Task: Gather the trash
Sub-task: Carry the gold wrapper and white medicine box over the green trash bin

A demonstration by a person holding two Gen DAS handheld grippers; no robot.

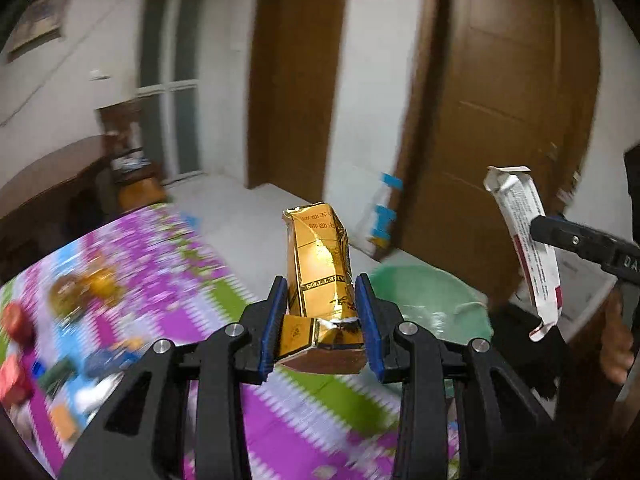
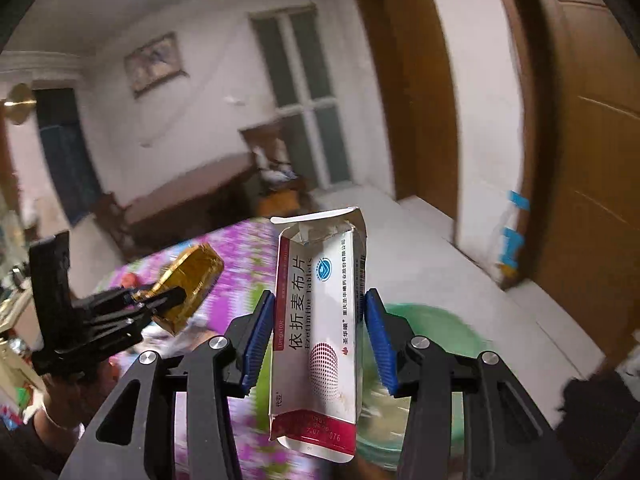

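My left gripper [image 1: 321, 316] is shut on a crumpled gold carton [image 1: 320, 268], held upright in the air above the table edge. It also shows in the right wrist view [image 2: 188, 280], at the left. My right gripper [image 2: 319, 332] is shut on a white and red medicine box [image 2: 320, 328] with a torn open top. In the left wrist view that box [image 1: 524, 248] hangs at the right, gripped by the right gripper's fingers [image 1: 568, 238]. A green basin [image 1: 432, 304] lies below and between both grippers; it also shows in the right wrist view [image 2: 440, 336].
A table with a purple, green and white patterned cloth [image 1: 180, 280] carries several blurred items at the left, among them red objects [image 1: 16, 320]. Wooden doors [image 1: 500, 120] stand behind. A white bag with blue marks [image 1: 380, 216] leans by the door.
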